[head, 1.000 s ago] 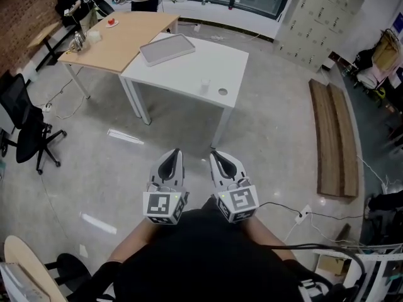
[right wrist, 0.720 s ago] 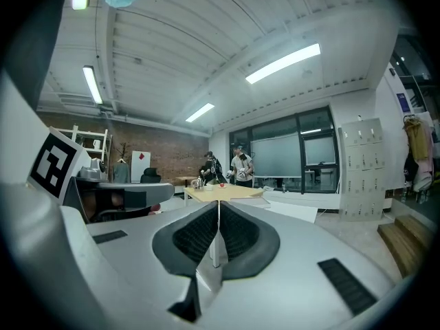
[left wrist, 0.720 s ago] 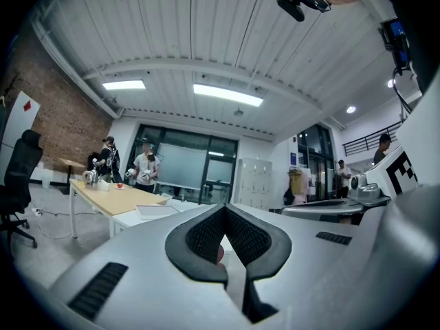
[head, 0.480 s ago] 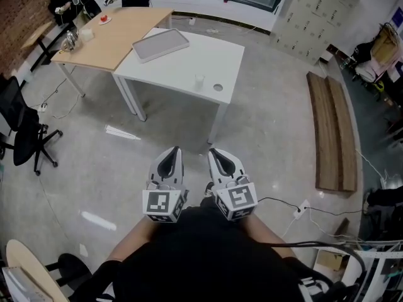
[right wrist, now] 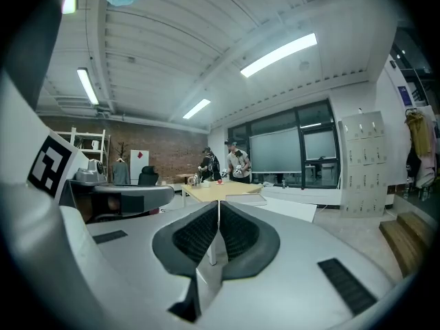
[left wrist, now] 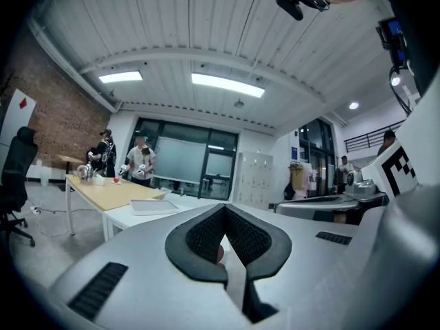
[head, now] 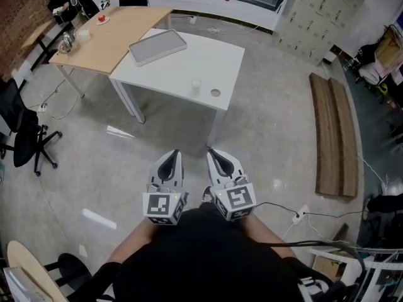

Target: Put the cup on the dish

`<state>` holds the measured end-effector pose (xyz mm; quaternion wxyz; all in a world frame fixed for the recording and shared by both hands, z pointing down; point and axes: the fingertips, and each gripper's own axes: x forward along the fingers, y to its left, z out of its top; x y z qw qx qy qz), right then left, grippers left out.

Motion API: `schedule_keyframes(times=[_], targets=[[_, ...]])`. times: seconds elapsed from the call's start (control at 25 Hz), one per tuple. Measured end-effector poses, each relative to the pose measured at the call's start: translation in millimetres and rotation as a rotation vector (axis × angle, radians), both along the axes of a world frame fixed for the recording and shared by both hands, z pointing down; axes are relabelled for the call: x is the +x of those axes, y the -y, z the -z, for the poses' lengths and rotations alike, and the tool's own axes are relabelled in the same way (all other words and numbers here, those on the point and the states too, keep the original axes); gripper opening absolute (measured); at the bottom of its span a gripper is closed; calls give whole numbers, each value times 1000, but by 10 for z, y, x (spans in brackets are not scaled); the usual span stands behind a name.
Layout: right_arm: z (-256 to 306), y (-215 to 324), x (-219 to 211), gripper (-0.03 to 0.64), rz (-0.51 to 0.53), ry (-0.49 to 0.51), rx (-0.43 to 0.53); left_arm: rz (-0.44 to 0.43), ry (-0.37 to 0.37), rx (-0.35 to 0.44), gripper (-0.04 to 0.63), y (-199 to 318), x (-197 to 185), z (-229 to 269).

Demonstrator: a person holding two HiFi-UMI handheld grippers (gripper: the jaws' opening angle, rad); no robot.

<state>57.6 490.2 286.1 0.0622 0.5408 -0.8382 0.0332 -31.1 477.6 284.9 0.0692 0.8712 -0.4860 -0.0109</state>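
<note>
Grey polished floor fills the head view, with a white table [head: 189, 68] at 12 o'clock ahead of the person. Near its front edge stands the clear cup [head: 196, 85]. The small round dish [head: 215, 93] lies just beside it at its 4 o'clock, not touching it. A grey tray [head: 157, 46] sits at the cup's 10 o'clock. The left gripper [head: 171, 159] and right gripper [head: 217, 158] hang side by side over the floor, well short of the table, each with jaws pressed together and nothing between them. Since a second ago the table, cup and dish have slid slightly left in view, while the grippers keep the same pose
</note>
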Motion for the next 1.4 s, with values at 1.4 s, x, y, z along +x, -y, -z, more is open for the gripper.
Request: schedule_keyframes(times=[1.4], targets=[[101,1347,769,15,141,32,32,42,66,16,-1,1194,1041,68]])
